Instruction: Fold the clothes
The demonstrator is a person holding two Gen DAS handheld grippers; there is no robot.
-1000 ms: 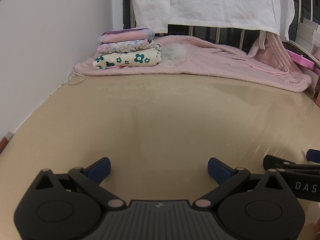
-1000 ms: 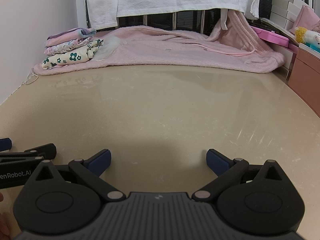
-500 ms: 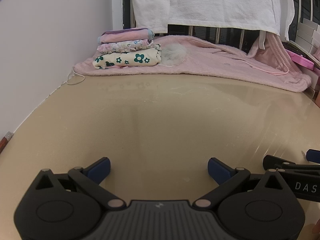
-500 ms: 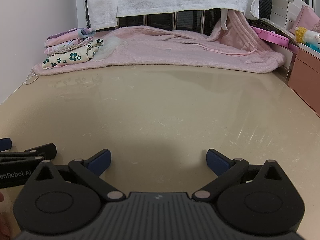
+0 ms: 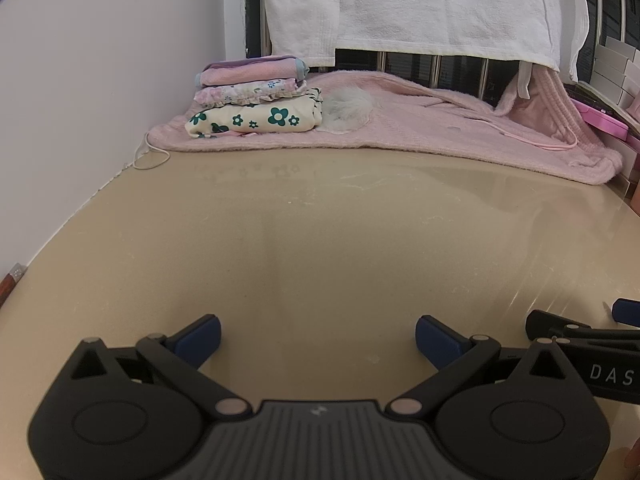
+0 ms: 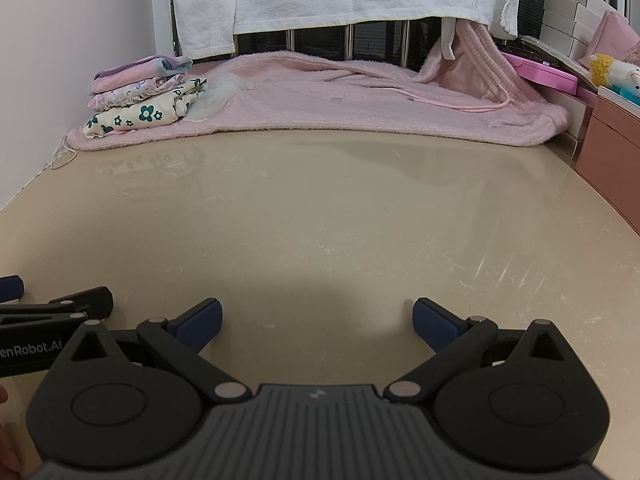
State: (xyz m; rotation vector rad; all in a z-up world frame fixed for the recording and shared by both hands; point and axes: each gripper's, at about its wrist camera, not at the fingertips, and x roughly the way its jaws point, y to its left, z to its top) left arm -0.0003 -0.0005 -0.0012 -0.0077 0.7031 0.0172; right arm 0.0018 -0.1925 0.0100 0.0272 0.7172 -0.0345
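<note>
Nothing has moved since the earlier pictures. Both tools sit just where they were, low over the shiny beige counter [image 5: 320, 220], and the clothes at the back have not shifted.

The left hand-held gripper [image 5: 318, 334] has its two blue fingers spread wide apart, with only bare counter between them. The right hand-held gripper [image 6: 317, 320] is spread wide in the same way and pinches nothing. The two tools are side by side, close together, and each one shows at the edge of the other's view.

The folded clothes [image 5: 256, 102] sit in a small pile at the far left of the counter, next to the white wall [image 5: 100, 80]. There are three pieces in the pile. The bottom one is cream with dark green flowers, the middle one is pale with tiny flowers and a frill, and the top one is pink. The pile rests on a big pink blanket [image 5: 420, 128] that lies spread across the back of the counter. A fluffy white tuft [image 5: 348, 110] lies on the blanket, touching the right side of the pile. A white towel [image 5: 420, 4] hangs above the blanket.

On the far right there is a flat pink box [image 6: 540, 72] and a white and yellow soft toy [image 6: 616, 72]. I cannot tell what is inside the box.
</note>
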